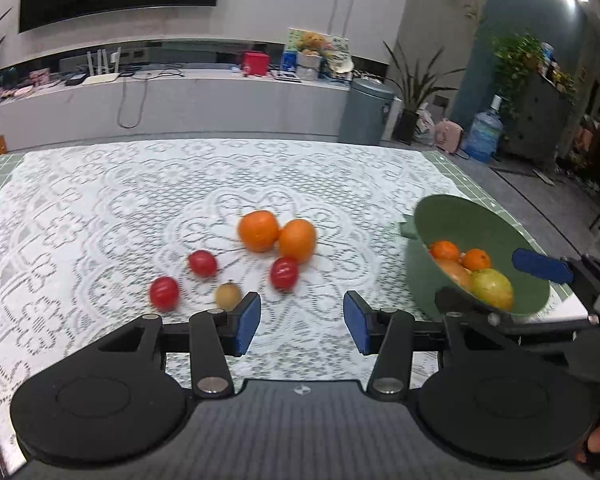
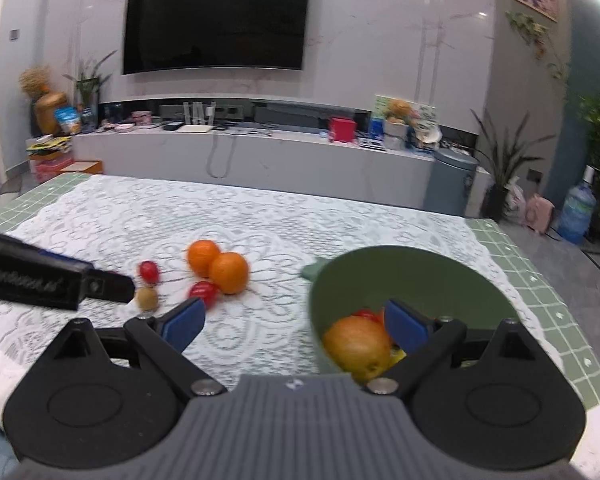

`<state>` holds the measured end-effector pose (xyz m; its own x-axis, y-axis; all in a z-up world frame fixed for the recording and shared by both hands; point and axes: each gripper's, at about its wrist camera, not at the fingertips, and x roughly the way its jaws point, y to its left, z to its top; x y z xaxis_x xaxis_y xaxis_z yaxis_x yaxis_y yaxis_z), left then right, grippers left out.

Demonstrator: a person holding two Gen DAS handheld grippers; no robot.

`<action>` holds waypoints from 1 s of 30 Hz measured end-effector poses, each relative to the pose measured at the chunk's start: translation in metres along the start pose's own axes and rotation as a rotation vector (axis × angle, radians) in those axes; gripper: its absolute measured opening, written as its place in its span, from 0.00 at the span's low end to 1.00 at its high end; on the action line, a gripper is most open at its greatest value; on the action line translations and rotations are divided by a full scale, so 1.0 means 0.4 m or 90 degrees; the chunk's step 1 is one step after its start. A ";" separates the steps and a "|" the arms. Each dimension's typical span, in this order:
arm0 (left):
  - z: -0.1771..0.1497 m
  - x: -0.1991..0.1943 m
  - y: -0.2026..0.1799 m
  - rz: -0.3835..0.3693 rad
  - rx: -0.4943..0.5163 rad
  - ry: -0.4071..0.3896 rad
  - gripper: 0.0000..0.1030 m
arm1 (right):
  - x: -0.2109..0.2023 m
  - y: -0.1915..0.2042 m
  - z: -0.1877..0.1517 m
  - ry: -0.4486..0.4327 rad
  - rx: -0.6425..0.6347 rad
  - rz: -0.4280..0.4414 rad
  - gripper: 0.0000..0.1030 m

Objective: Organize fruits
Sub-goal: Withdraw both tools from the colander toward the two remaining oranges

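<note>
On the lace cloth lie two oranges [image 1: 259, 231] [image 1: 297, 240], three red tomatoes [image 1: 202, 263] [image 1: 164, 293] [image 1: 284, 273] and a small brown kiwi [image 1: 228, 296]. My left gripper [image 1: 302, 326] hovers just short of them, open, with nothing between its blue pads. A green bowl [image 1: 480, 224] at the right holds small oranges and a yellow-green fruit [image 1: 494, 288]. My right gripper [image 2: 296, 326] stands wide open astride the green bowl's [image 2: 420, 276] left wall. One pad is inside above a large orange fruit [image 2: 358, 344], the other outside, and neither presses on the wall.
The white lace cloth [image 1: 100, 208] covers a green tiled table [image 2: 540, 300], whose right edge runs close beside the bowl. The left gripper's black body [image 2: 40, 280] reaches in at the left of the right wrist view, next to the kiwi [image 2: 147, 298].
</note>
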<state>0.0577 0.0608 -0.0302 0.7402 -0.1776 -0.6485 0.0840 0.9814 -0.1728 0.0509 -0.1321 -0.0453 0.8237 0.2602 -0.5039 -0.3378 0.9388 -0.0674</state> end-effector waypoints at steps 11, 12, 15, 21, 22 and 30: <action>-0.026 0.024 0.085 0.032 -0.040 0.011 0.55 | 0.042 0.103 -0.014 0.001 -0.099 0.059 0.82; -0.027 0.028 0.088 0.035 -0.039 0.012 0.55 | 0.048 0.108 -0.016 0.004 -0.105 0.062 0.80; -0.031 0.042 0.102 0.043 -0.045 0.019 0.55 | 0.065 0.124 -0.021 0.012 -0.120 0.075 0.75; -0.029 0.069 0.117 0.043 -0.054 0.024 0.55 | 0.123 0.132 -0.020 0.043 -0.124 0.086 0.63; -0.029 0.073 0.119 0.042 -0.054 0.025 0.55 | 0.132 0.131 -0.018 0.048 -0.121 0.087 0.61; 0.000 0.109 0.146 0.050 -0.061 0.017 0.55 | 0.200 0.130 0.013 0.063 -0.107 0.094 0.51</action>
<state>0.0948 0.1105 -0.0685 0.7237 -0.1031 -0.6824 -0.0393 0.9810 -0.1900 0.1016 -0.0615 -0.0845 0.7138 0.3607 -0.6003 -0.5293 0.8391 -0.1252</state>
